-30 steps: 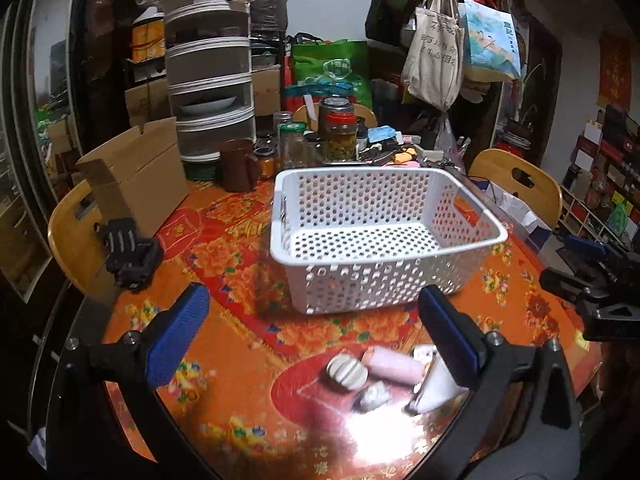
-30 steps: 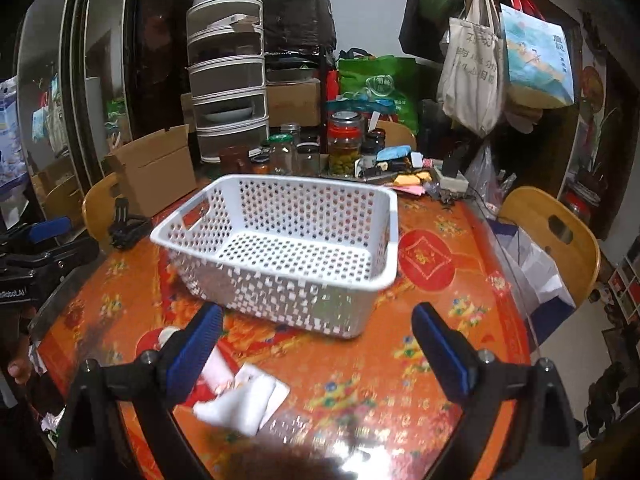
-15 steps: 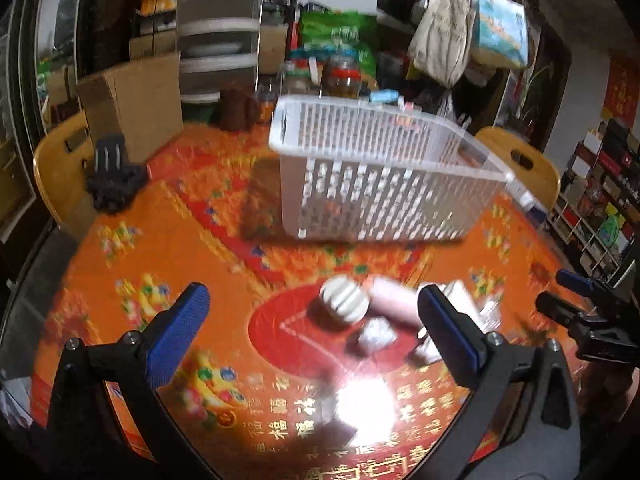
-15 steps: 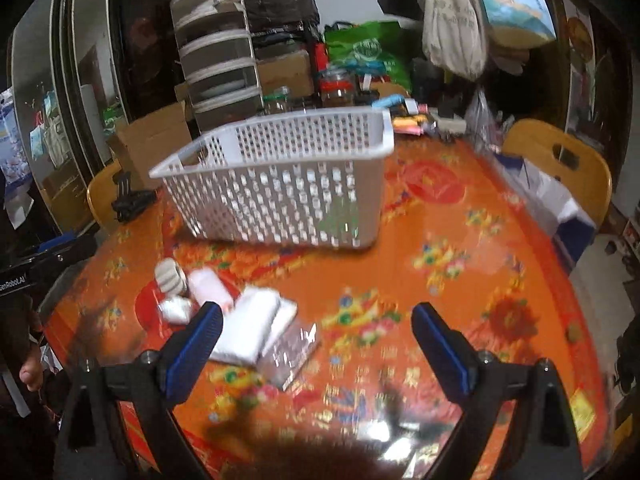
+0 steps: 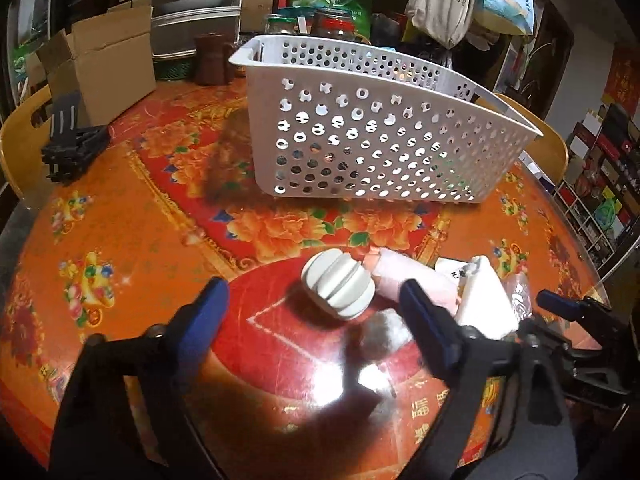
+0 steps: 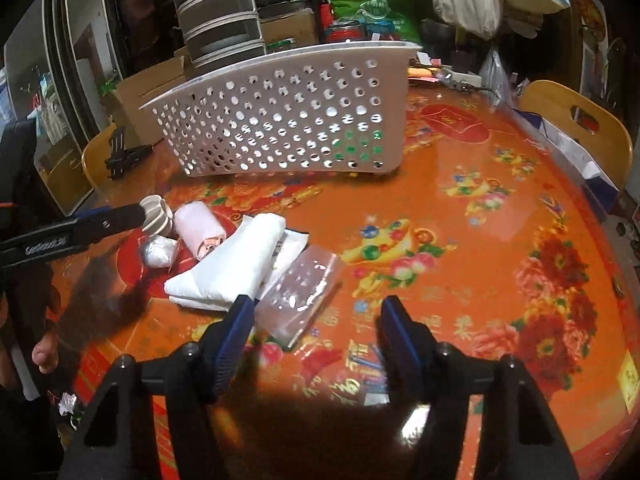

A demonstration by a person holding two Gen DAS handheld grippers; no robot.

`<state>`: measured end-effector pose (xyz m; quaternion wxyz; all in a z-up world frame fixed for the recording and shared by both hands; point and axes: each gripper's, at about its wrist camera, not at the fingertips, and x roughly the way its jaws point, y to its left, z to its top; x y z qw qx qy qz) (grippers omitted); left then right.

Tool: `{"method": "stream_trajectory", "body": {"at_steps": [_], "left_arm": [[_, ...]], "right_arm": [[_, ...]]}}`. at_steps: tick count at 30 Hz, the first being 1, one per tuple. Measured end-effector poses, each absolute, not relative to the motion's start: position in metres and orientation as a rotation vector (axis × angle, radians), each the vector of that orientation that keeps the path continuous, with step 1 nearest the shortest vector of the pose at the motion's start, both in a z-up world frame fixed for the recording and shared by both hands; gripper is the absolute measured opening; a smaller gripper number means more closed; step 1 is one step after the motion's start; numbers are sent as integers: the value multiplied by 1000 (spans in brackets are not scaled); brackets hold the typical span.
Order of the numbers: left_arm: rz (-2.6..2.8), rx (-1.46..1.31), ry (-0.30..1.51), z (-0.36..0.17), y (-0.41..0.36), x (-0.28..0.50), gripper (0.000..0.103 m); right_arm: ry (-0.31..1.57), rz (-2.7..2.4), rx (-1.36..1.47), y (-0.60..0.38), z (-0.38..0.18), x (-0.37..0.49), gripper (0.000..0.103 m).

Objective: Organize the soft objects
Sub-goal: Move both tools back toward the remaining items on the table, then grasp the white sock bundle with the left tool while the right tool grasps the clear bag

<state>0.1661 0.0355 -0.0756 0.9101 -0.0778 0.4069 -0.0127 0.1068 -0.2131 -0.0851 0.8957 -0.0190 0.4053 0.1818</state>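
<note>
A white perforated basket (image 5: 372,136) stands on the orange table; it also shows in the right wrist view (image 6: 288,120). In front of it lie a white ribbed round soft object (image 5: 338,289), a pink roll (image 5: 412,280), a small silvery-white wad (image 6: 158,252), a folded white cloth (image 6: 236,264) and a clear plastic bag (image 6: 300,292). My left gripper (image 5: 312,316) is open, low over the table, just short of the ribbed object. My right gripper (image 6: 316,320) is open and empty, its left finger by the cloth and bag.
A cardboard box (image 5: 104,64), a black clamp-like item (image 5: 72,140), jars (image 5: 336,28) and stacked drawers (image 5: 196,12) crowd the far side. Wooden chairs (image 6: 576,124) stand around the table. The table's right part (image 6: 500,240) is bare patterned cloth.
Both grippers have dropped and moved forward toward the pile of soft objects; the basket now looms higher. The right gripper's jaws have narrowed somewhat.
</note>
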Motion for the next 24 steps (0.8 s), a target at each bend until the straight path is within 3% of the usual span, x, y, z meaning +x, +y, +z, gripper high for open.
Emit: {"method": "stream_trajectory", "body": {"at_steps": [4,8,14,15,24], "left_arm": [[-33,-165,850,-80,34,175,74],[-37,-150,850,-82,31,178,70],[-72,-131,868,-90,22,181,43],[-77,-126,869,-91,20,181,40],[-78,-127,831,-88,20,174,40]], "right_arm": [[855,393,-45,-206,-89,114,50],[858,406,-65,-199,-89,115,45],[841,398,-76,-200,-87,113,42],[838,398,-75,-201,-87,112,37],[828,399,-61,-206,-84,110,37]]}}
